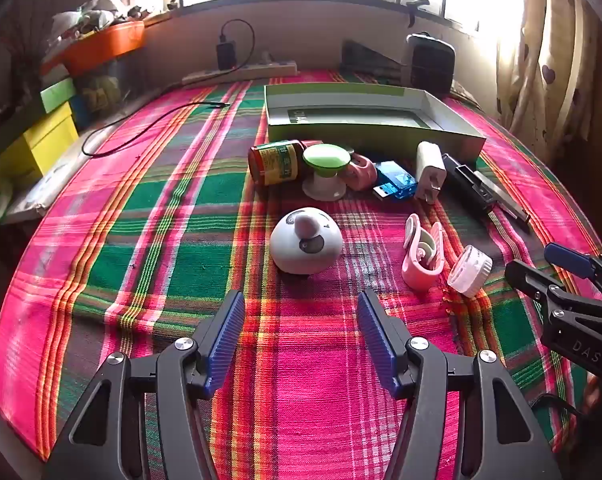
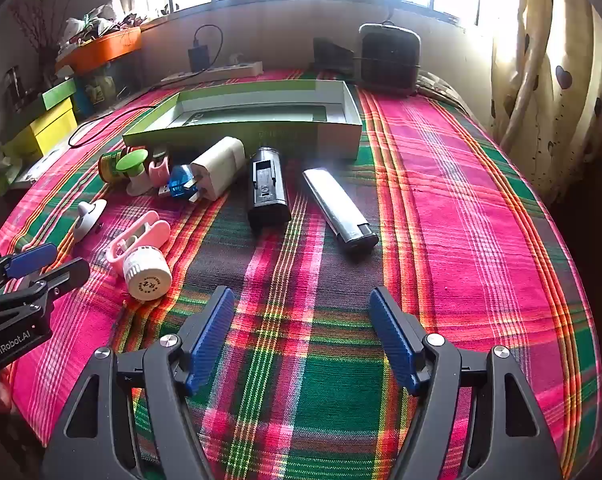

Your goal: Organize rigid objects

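Small rigid items lie on the plaid cloth in front of an open green box. A white dome toy lies just ahead of my open, empty left gripper. To its right lie a pink clip and a white cap. My right gripper is open and empty, with a silver lighter-shaped piece and a black block ahead of it. A white charger plug, a blue USB stick, a green-topped knob and a small jar lie by the box.
A power strip with a black cable lies along the far wall. A dark case stands behind the box. Coloured boxes and an orange tray stack at the left. A curtain hangs at the right.
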